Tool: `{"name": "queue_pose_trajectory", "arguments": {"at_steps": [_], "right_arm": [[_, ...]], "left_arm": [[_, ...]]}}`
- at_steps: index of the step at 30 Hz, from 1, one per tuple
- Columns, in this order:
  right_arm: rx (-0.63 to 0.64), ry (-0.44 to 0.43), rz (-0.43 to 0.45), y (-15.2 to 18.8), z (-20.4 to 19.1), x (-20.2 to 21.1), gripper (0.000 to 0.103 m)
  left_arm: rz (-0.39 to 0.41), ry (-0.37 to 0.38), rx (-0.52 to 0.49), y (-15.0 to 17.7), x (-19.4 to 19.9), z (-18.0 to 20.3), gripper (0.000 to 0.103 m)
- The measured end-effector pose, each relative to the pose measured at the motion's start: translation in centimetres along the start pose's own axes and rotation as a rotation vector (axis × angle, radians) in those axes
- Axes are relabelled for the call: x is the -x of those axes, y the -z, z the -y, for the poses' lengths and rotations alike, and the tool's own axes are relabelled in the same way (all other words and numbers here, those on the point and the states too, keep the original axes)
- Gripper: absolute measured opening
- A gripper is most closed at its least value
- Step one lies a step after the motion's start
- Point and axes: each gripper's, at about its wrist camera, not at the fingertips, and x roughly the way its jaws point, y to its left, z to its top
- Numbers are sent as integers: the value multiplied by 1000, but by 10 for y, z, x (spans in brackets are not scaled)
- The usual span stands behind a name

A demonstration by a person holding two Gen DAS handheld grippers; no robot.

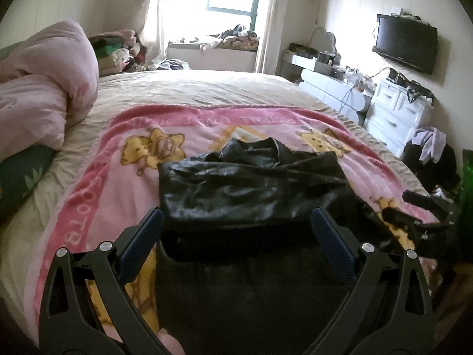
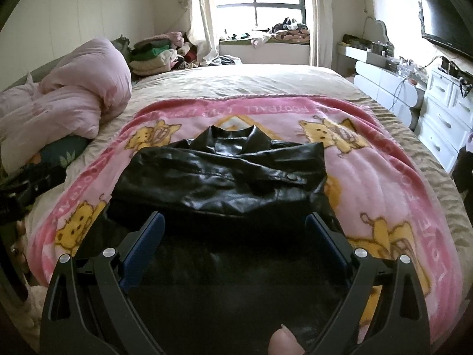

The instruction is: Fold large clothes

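Observation:
A black leather jacket (image 1: 251, 189) (image 2: 224, 177) lies partly folded on a pink cartoon blanket (image 1: 97, 183) (image 2: 378, 165), collar at the far end and sleeves laid across the body. My left gripper (image 1: 238, 222) hovers open over the jacket's near hem, nothing between its blue-padded fingers. My right gripper (image 2: 233, 226) is open too, above the near hem. From the left wrist view the right gripper (image 1: 425, 207) shows at the right edge. The left gripper (image 2: 26, 186) appears dark at the left edge of the right wrist view.
A bunched pink duvet (image 1: 44, 97) (image 2: 68, 100) sits at the bed's left, over a green pillow (image 1: 23, 171). White drawers (image 1: 396, 112) and a wall TV (image 1: 405, 46) line the right side. Folded clothes (image 2: 156, 53) are stacked by the window.

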Motion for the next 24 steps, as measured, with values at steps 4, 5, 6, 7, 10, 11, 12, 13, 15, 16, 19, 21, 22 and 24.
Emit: {"name": "queue_pose_trajectory", "arguments": {"at_steps": [4,5,6,7,10,11,12,13,15,16,19,21,22,24], "right_arm": [[-25,-4,-3,8,9,8,95],[-28,-3,-3,10,11,10,95],[-29,-2,-3,11,13,11,95],[-29,-2,-5,13,14,13,95],[-31,2,-7,17,18,18,95],[-33,2,-8,19,19,20,95],[-36,2,-10,21,21,21,95],[-37,1,-12,23,22,23,95],[-39,2,-15,27,24,25,95],[-39,2,-18,29,24,26,95],[-47,-4,-22,34,28,30,95],[-57,-13,-25,37,30,32,95],[-60,-15,-24,38,31,34,95],[-67,-21,-23,41,33,37,95]], "left_arm": [[-23,4,15,12,2,2,94],[-30,4,18,16,3,2,94],[-38,5,19,20,3,3,94],[-46,4,19,24,4,3,94],[-63,-3,19,33,6,4,94],[-67,-6,19,34,6,5,94],[-76,-14,16,38,6,6,94],[-80,-15,15,40,6,6,94],[-92,-14,13,45,7,7,94],[-95,-15,13,47,8,8,94],[-109,-17,13,55,10,8,94],[-118,-20,18,59,11,7,94],[-123,-21,20,61,12,7,94],[-132,-26,24,64,13,6,94]]}}
